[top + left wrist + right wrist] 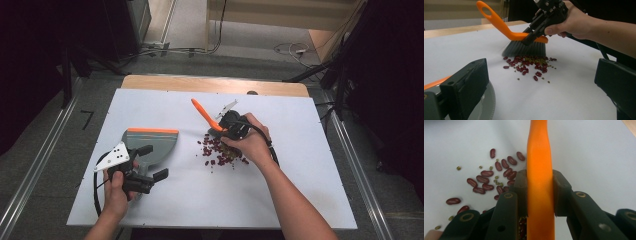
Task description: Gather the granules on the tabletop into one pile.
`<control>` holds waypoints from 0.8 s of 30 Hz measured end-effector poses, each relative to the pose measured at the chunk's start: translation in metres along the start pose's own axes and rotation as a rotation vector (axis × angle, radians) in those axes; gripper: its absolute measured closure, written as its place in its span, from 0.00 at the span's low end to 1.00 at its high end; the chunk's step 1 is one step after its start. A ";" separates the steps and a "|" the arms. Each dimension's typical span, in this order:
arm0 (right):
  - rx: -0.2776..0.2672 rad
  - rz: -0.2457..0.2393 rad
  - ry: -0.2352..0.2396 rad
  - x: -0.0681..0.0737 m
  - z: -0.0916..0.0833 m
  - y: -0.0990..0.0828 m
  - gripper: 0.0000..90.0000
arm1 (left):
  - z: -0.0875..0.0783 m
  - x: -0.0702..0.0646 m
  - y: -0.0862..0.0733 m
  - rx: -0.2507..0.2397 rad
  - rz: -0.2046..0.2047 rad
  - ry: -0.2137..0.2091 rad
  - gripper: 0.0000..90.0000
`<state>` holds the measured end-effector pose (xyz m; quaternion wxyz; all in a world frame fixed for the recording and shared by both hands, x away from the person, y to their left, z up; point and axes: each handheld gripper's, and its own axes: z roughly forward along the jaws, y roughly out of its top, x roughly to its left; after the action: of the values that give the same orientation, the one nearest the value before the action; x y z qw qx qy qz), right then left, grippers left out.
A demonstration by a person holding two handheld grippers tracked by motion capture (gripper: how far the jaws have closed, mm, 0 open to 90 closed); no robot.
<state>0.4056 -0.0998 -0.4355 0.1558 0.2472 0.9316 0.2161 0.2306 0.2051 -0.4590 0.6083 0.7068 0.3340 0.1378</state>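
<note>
On a white surface (280, 200) a person works a sweep-up with a tool in each hand, and the job now turns on keeping the stroke low and short. The grey dustpan (150, 145) with its orange front edge lies flat at the left of the surface, mouth facing the spill and well apart from it; the left tool (150, 162) sits at the pan's rear, jaws standing wide in the left gripper view with the pan's grey rim just beside one of them, so it appears to steady rather than clamp, though the contact itself cannot be made out. The right tool (540, 192) is clamped narrow on the orange handle of the hand brush (506, 27), both pads pressed against its sides, the handle slanting up and away. The brush's grey bristles (524, 48) rest on the surface at the far edge of the pile of red beans (529, 66), with small green beans (495, 178) scattered among them. A good stroke would likely drag the bristles toward the pan with light, even pressure, since round beans roll and skip under a hard flick. The outlying beans (452, 200) at the fringe are best gathered inward first, and the pan should probably be brought nearer before the final push.
</note>
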 end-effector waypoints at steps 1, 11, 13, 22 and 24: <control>0.002 0.001 0.004 0.001 -0.001 0.000 0.77 | 0.000 0.000 0.000 0.001 0.001 0.000 0.00; -0.098 0.058 -0.024 -0.007 -0.025 0.002 0.77 | -0.002 0.002 0.000 -0.009 -0.002 0.008 0.00; -0.151 0.099 -0.013 -0.005 -0.033 0.004 0.77 | -0.003 0.003 0.000 -0.008 -0.002 0.010 0.00; -0.173 0.193 0.105 0.027 -0.041 0.020 0.77 | -0.002 0.003 0.000 -0.009 -0.003 0.010 0.00; -0.181 0.222 0.131 0.034 -0.041 0.022 0.77 | -0.003 0.003 0.000 -0.008 -0.002 0.011 0.00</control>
<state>0.3697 -0.0776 -0.3961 0.0914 0.3188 0.8835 0.3310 0.2311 0.2087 -0.4586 0.6093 0.7032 0.3376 0.1421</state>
